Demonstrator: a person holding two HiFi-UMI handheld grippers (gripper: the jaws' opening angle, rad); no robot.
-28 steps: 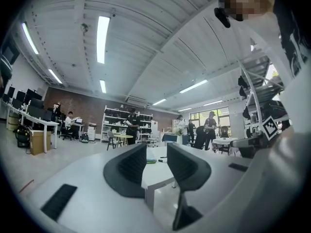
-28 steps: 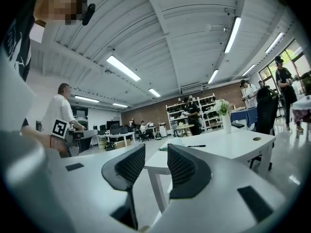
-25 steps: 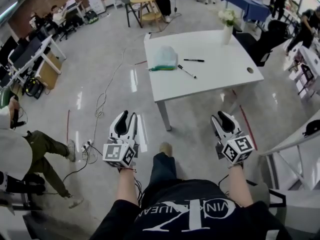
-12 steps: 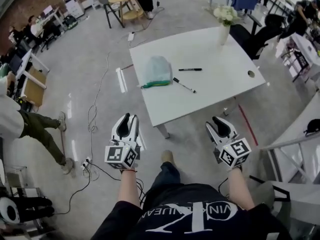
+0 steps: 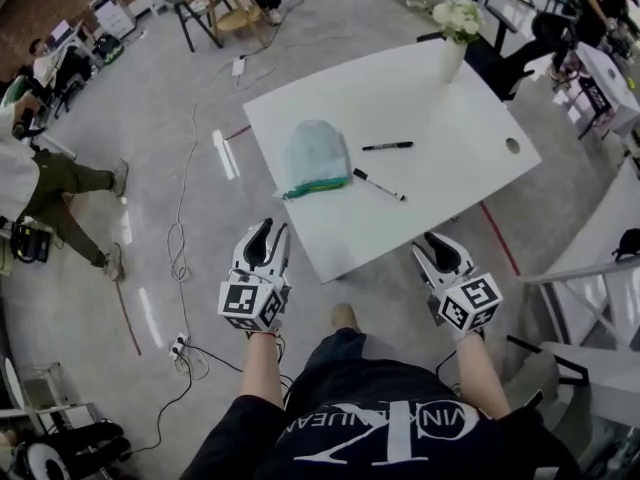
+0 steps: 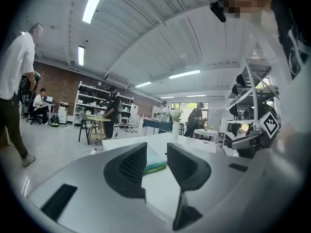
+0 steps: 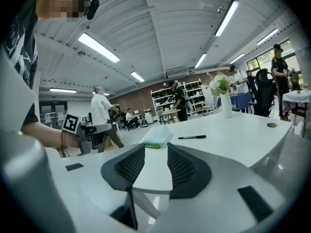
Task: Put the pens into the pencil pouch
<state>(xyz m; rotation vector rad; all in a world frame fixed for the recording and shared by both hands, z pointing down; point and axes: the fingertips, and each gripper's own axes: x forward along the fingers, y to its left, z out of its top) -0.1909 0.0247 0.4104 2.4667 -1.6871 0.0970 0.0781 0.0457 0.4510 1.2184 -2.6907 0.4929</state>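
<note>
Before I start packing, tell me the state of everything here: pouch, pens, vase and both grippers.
pencil pouch: lying flat on the table, zip cannot be made out
far pen: lying on the table, outside the pouch
near pen: lying on the table, outside the pouch
vase: upright, with flowers
left gripper: open, empty
right gripper: open, empty

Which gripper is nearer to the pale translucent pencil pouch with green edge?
Left. The left gripper is off the edge of the white table, below-left of the pale translucent pencil pouch in the head view; the right gripper is farther, below-right.
</note>
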